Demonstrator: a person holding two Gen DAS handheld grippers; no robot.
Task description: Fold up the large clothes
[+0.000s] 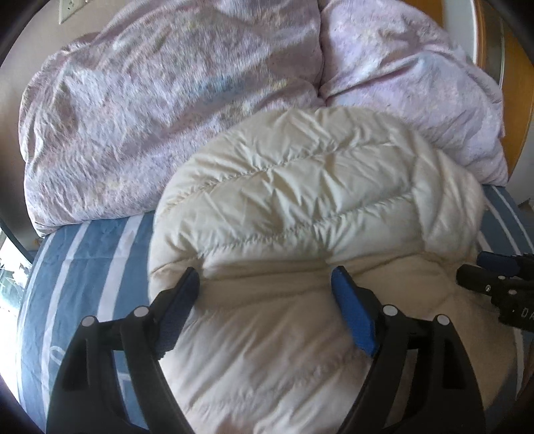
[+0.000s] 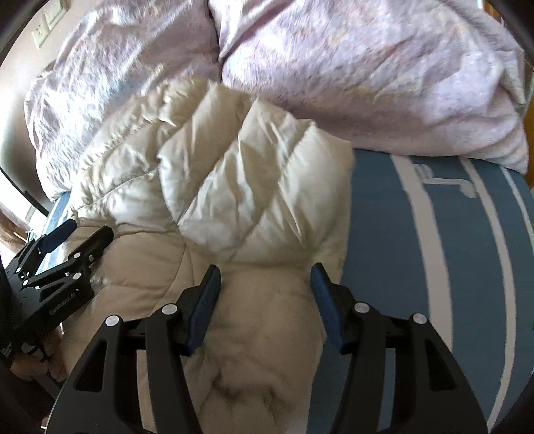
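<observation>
A cream quilted down jacket lies in a folded, puffy heap on the blue and white striped bed sheet. My left gripper is open just above the jacket's near part, holding nothing. In the right wrist view the jacket shows a folded quilted panel on top of its fleecy lining. My right gripper is open over the lining at the jacket's right side, holding nothing. The left gripper shows at the left edge of the right wrist view, and the right gripper at the right edge of the left wrist view.
A crumpled lilac duvet is piled along the far side of the bed, touching the jacket; it also shows in the right wrist view. Bare striped sheet lies right of the jacket. A wall socket is at the far left.
</observation>
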